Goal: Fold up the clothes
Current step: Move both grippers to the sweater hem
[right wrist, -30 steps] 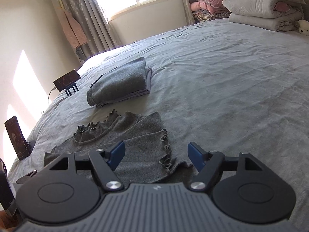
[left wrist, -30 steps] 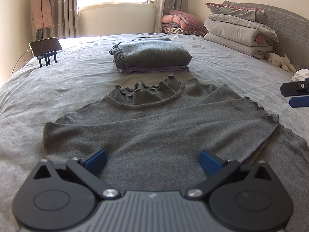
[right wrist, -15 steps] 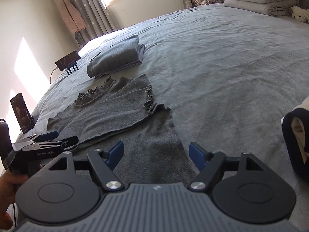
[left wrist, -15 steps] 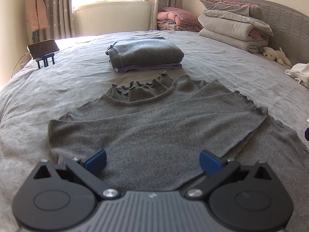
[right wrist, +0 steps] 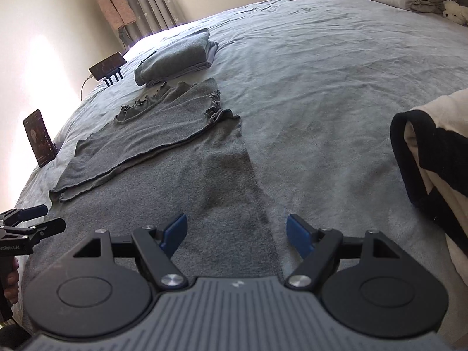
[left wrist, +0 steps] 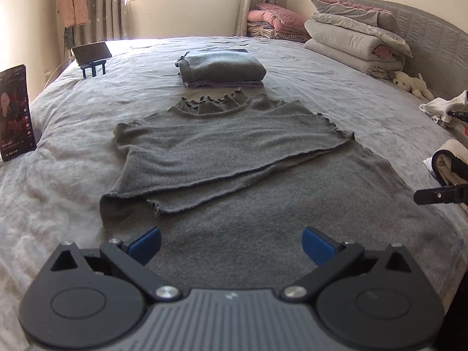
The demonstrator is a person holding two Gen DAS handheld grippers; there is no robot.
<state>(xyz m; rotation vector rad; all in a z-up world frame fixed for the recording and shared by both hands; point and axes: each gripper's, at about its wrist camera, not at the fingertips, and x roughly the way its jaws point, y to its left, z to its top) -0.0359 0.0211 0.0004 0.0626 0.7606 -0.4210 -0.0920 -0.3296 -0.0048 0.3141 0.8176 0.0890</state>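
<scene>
A grey knit top with a ruffled collar (left wrist: 222, 152) (right wrist: 163, 134) lies flat on the bed, both sleeves folded in across its chest. My left gripper (left wrist: 231, 244) hangs open over the top's lower part, nothing between its blue pads. My right gripper (right wrist: 237, 234) is open too, over the top's right edge near the hem, and holds nothing. The left gripper's fingers (right wrist: 32, 219) show at the left edge of the right wrist view. One finger of the right gripper (left wrist: 438, 195) juts in at the right of the left wrist view.
A folded grey sweater stack (left wrist: 222, 67) (right wrist: 175, 55) lies beyond the collar. Two phones stand at the bed's left side (left wrist: 16, 111) (left wrist: 92, 54). Cream and black clothing (right wrist: 433, 158) is heaped at the right. Folded quilts (left wrist: 356, 41) and a plush toy (left wrist: 412, 83) sit by the headboard.
Both grippers have drawn back toward the hem, so more of the top's lower body shows. The top lies as before. Both grippers stay open.
</scene>
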